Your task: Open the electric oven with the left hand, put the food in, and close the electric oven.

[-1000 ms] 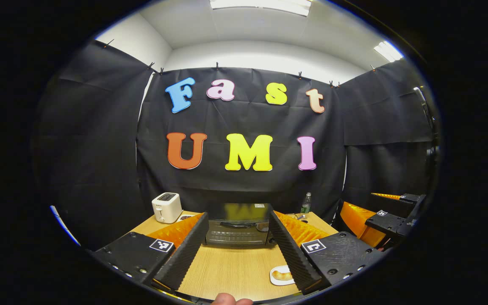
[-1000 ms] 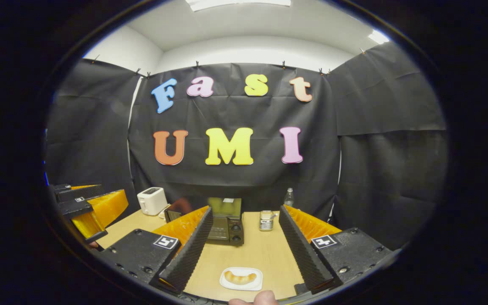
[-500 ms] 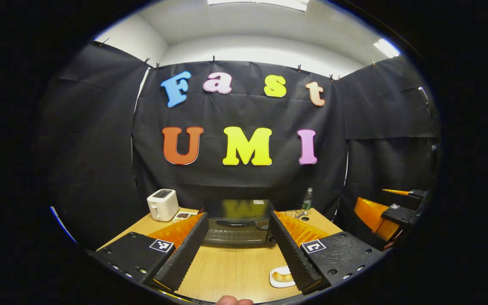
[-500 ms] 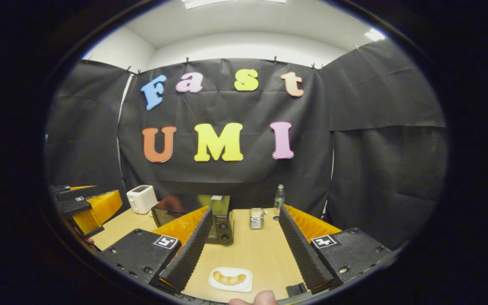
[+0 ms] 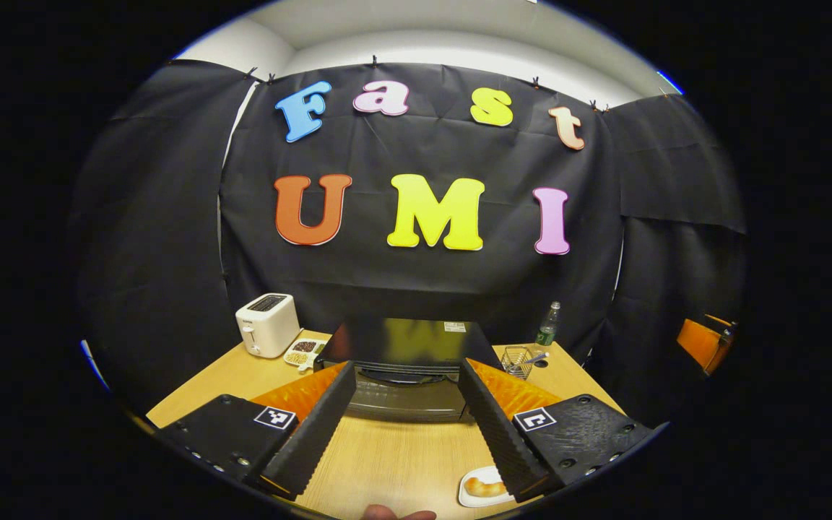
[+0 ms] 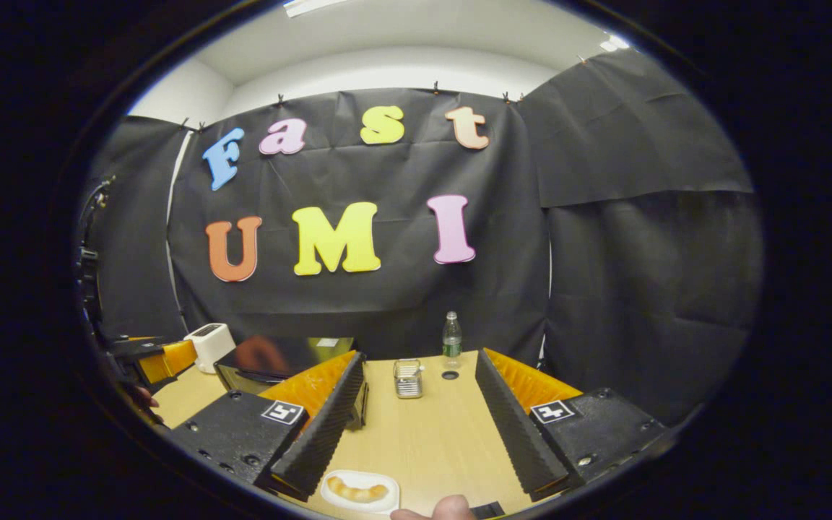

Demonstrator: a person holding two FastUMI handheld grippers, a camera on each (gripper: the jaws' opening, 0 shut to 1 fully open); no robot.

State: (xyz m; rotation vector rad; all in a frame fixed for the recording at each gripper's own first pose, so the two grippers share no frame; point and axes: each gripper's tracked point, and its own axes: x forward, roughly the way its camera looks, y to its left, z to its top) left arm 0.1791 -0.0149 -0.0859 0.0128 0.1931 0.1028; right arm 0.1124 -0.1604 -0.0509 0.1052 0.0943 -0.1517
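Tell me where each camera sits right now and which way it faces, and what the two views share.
Left gripper view: rides the left gripper, facing the oven head-on across the table; its two open fingers and a fingertip show at the bottom.
Right gripper view: rides the right gripper, facing the wire basket and bottle; its open fingers and a fingertip show.
Shared: oven, toaster, basket, bottle, and the plate of bread.
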